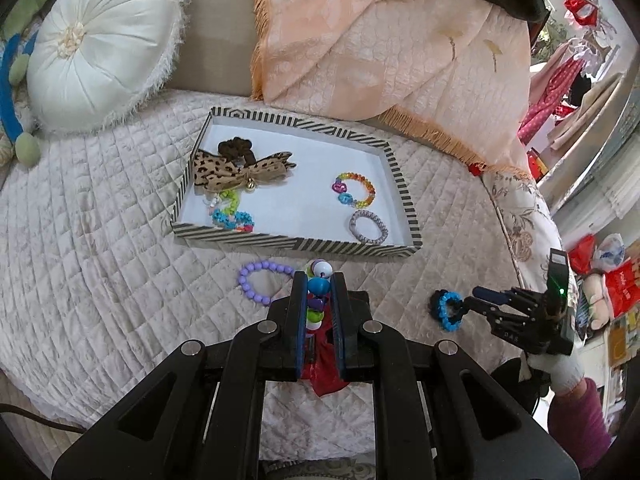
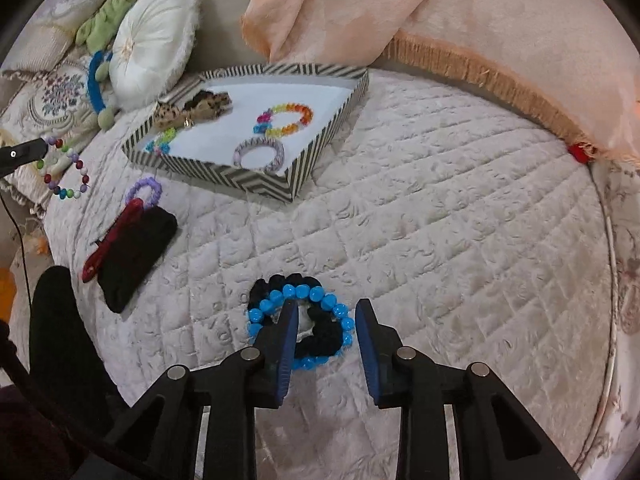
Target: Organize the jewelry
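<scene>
Right gripper (image 2: 326,312) astride blue bracelet (image 2: 320,294).

The left gripper (image 1: 319,280) pinches a multicoloured bead bracelet (image 1: 318,286) above the quilted bed (image 1: 100,220), just short of the striped tray (image 1: 404,184), with a purple bead bracelet (image 1: 260,282) lying beside it.

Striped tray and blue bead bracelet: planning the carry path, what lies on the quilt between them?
Nothing: the right wrist view shows bare quilt between the striped tray and the blue bead bracelet.
</scene>
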Motion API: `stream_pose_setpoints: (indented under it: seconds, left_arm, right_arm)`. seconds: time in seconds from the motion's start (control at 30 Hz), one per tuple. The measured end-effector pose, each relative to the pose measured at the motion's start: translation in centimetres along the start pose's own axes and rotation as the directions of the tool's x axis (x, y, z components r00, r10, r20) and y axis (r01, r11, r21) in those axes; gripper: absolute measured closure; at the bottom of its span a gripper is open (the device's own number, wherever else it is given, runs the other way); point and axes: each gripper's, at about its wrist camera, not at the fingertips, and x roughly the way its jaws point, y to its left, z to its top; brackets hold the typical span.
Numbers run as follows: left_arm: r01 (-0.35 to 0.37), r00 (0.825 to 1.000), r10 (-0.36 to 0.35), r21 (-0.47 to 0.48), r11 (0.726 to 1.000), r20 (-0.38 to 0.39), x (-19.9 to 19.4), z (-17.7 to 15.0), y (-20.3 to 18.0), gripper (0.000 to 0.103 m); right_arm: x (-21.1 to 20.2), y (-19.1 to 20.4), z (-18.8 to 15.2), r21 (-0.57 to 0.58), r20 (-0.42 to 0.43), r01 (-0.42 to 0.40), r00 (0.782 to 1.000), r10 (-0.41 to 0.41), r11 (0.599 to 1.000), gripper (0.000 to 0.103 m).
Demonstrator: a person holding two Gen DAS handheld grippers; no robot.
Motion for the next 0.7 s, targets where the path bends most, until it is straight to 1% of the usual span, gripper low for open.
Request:
stream_pose_setpoints:
  seconds: [0.1, 0.17, 0.23, 0.37, 0.4, 0.47, 0.57, 0.7]
  left_arm:
    - [-0.001, 1.0, 0.001, -0.011, 1.0, -0.015, 0.5, -0.3, 0.1, 0.093]
    - [-0.009, 1.0, 0.008, -0.011, 1.0, -0.019, 0.7, -0.4, 0.2, 0.093]
    - [-0.009, 1.0, 0.009, -0.011, 1.0, -0.021, 0.8, -0.4, 0.2, 0.093]
    - [-0.012, 1.0, 0.012, -0.017, 1.0, -0.022, 1.1, -0.4, 0.4, 0.093]
    - [-0.012, 1.0, 0.012, -0.02, 1.0, -0.024, 1.1, -0.4, 0.5, 0.093]
    - [-0.014, 1.0, 0.014, -0.018, 1.0, -0.024, 1.2, -0.4, 0.5, 0.093]
    - [-0.014, 1.0, 0.014, -0.019, 1.0, -0.025, 1.3, -0.5, 0.7, 0.093]
    - [-0.012, 1.0, 0.011, -0.027, 1.0, -0.029, 1.6, -0.7, 0.7, 0.093]
  right_arm:
    - [0.9, -0.5, 0.1, 0.013, -0.023, -0.033, 0.999, 0.034, 0.999, 0.077]
    - [1.2, -0.8, 0.0, 0.023, -0.025, -0.039, 0.999, 0.04, 0.999, 0.078]
    - [0.9, -0.7, -0.1, 0.035, -0.014, -0.043, 0.999, 0.044, 0.998, 0.078]
    - [-0.8, 0.4, 0.0, 0.024, 0.022, -0.109, 0.994, 0.108, 0.994, 0.078]
    - [-1.1, 0.4, 0.0, 0.027, 0.029, -0.103, 0.994, 0.102, 0.994, 0.078]
    - [-1.5, -0.2, -0.3, 0.069, 0.026, -0.091, 0.996, 0.089, 0.993, 0.078]
    - [-1.4, -1.2, -1.0, 0.145, 0.013, -0.124, 0.992, 0.124, 0.982, 0.078]
    - [-0.6, -1.0, -1.8, 0.176, 0.009, -0.139, 0.99, 0.139, 0.975, 0.078]
